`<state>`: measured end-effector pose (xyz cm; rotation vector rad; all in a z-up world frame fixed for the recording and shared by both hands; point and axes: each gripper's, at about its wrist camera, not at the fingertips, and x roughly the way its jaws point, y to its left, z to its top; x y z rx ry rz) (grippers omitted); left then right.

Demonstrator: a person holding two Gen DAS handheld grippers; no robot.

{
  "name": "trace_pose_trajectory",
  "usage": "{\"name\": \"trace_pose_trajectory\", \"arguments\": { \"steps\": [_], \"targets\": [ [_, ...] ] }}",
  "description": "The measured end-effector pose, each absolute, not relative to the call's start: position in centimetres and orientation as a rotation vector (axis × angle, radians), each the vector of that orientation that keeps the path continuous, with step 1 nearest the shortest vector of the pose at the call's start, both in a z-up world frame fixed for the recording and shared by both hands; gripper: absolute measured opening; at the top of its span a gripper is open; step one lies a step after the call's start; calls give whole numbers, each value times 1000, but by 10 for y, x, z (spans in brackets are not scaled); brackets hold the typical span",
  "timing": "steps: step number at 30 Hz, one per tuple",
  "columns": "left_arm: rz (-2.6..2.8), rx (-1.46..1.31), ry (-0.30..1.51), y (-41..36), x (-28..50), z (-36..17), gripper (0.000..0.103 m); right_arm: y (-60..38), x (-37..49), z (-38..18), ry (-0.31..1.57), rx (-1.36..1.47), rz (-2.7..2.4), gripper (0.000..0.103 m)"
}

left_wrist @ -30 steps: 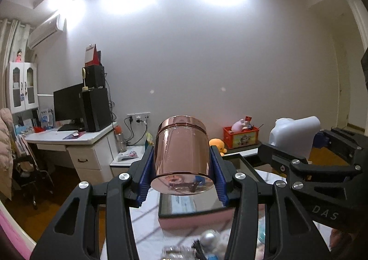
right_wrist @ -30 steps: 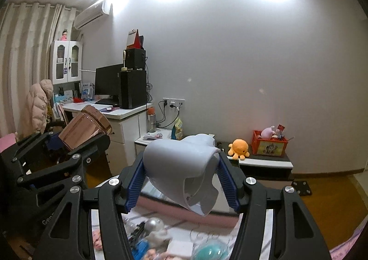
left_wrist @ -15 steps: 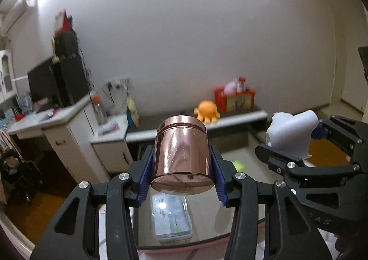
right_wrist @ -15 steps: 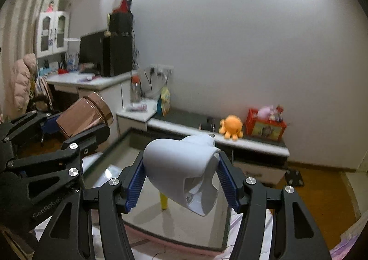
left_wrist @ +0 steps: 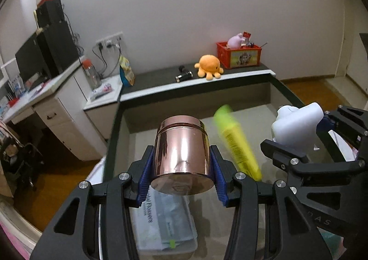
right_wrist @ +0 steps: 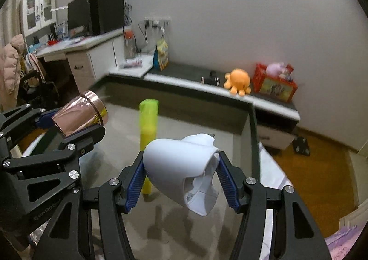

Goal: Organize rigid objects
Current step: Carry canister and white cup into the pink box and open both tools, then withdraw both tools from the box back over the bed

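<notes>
One shiny copper-coloured cylindrical metal jar sits clenched in the left gripper, its long axis tilted away toward the far wall. One white moulded plastic shell is clamped in the right gripper. Both hang over the glass worktop, where one yellow-green bottle stands between them.

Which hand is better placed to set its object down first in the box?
Probably the right. The right gripper holds the white nozzle over bare box floor, while the left gripper's copper jar hangs above a packet lying there.
</notes>
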<state>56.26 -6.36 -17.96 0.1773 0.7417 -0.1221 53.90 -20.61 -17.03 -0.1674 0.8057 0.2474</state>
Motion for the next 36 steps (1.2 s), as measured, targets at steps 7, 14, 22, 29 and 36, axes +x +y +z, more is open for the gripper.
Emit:
{"name": "trace_pose_trajectory", "arguments": {
  "steps": [7, 14, 22, 29, 36],
  "targets": [
    [-106, 182, 790, -70, 576, -189, 49, -210, 555, -180, 902, -138, 263, 61],
    [-60, 156, 724, -57, 561, -172, 78, -218, 547, -171, 866, -116, 241, 74],
    [-47, 117, 534, -39, 485, -119, 95, -219, 482, -118, 706, -54, 283, 80],
    [-27, 86, 311, -16, 372, -75, 103, -206, 381, -71, 485, -50, 267, 87],
    [-5, 50, 190, -1, 281, -61, 103, -198, 298, -54, 390, -23, 276, 92]
  ]
}}
